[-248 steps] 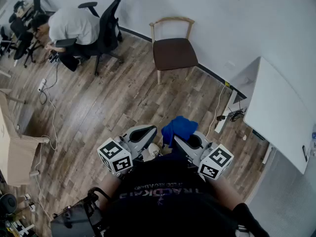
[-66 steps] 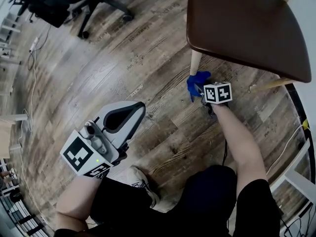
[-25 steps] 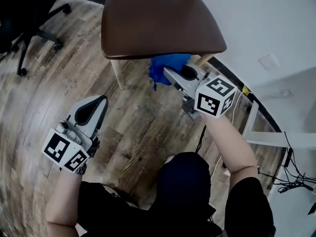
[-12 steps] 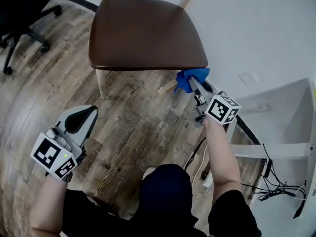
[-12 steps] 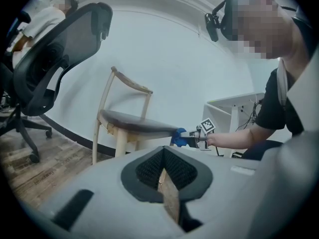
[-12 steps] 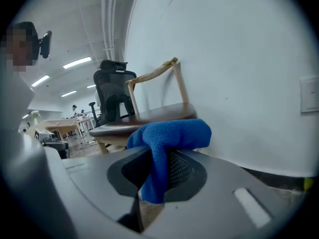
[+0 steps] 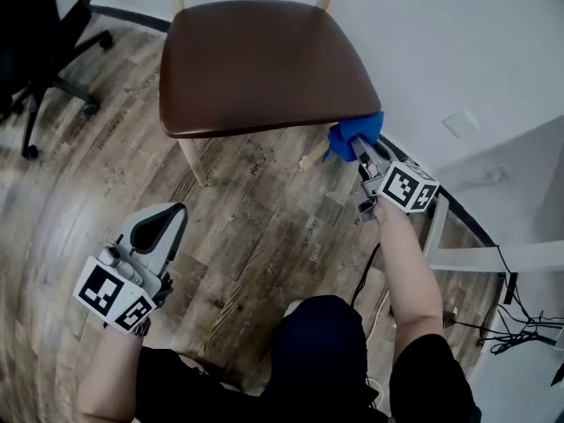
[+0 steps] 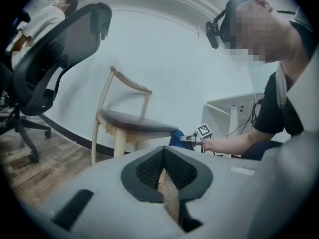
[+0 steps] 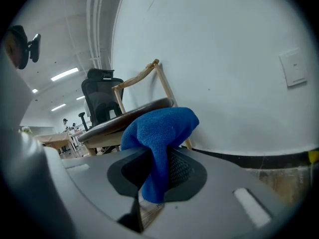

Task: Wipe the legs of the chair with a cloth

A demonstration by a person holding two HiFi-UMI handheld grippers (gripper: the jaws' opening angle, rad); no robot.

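Cloth (image 7: 354, 137) is blue and sits pinched between the closed fingers of the right gripper (image 7: 368, 155), with most of it bunched out in front of the tips; in the right gripper view the cloth (image 9: 159, 133) hangs over the right gripper (image 9: 149, 188) and a short end drops down between the fingers. It is pressed up at the near right corner of the wooden chair (image 7: 256, 64), just under the edge of the brown seat, at the top of a pale leg (image 7: 313, 157); I cannot tell if it touches the leg itself. The chair stands on the wood floor (image 7: 264, 227) close to the white wall.

Left gripper (image 7: 167, 223) is held low and well apart from the chair, over the floor; in the left gripper view its fingers (image 8: 162, 176) are closed together with nothing between them. A black office chair (image 7: 35, 51) stands at the far left; a white table (image 8: 234, 103) is at the right.
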